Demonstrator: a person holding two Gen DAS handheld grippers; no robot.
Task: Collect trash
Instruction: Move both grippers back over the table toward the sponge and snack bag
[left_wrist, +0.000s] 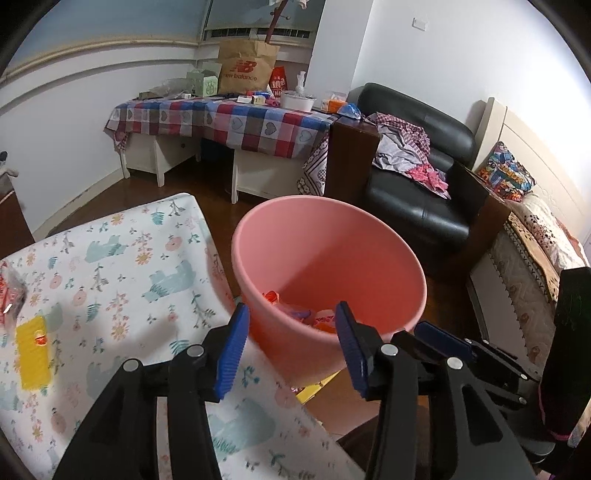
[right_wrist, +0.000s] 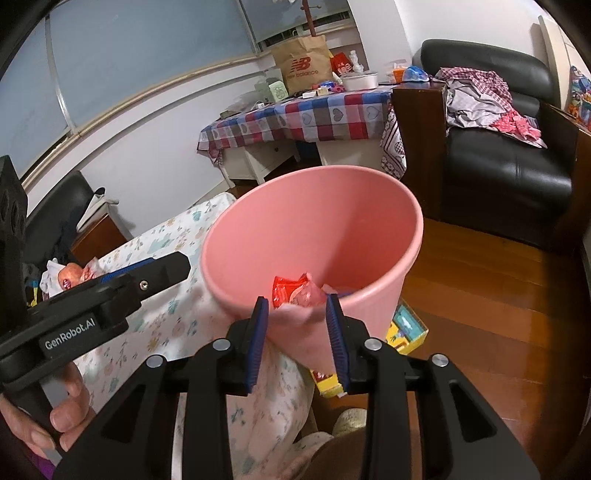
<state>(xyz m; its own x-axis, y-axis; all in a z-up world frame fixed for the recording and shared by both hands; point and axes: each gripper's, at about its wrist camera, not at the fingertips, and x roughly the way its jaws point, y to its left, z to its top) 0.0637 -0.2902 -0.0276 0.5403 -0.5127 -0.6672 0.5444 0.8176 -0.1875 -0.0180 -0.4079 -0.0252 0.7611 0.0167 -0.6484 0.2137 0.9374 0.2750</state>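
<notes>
The pink trash bin (right_wrist: 314, 236) is standing tilted just off the edge of the bench (left_wrist: 110, 258), which is wearing a floral cloth, and the right gripper (right_wrist: 297, 332) is pinching the bin's near rim between its 2 blue pads, the soft rim folding inward there. Inside the bin, a red wrapper (right_wrist: 288, 291) and other crumpled wrappers are lying at the bottom. The left gripper (left_wrist: 291, 332) is hanging over the bench edge beside the bin with its jaws spread wide and nothing between them. A yellow packet (left_wrist: 33, 354) is lying near the bench's left edge, with a red-and-white wrapper (left_wrist: 9, 295) just beyond it.
</notes>
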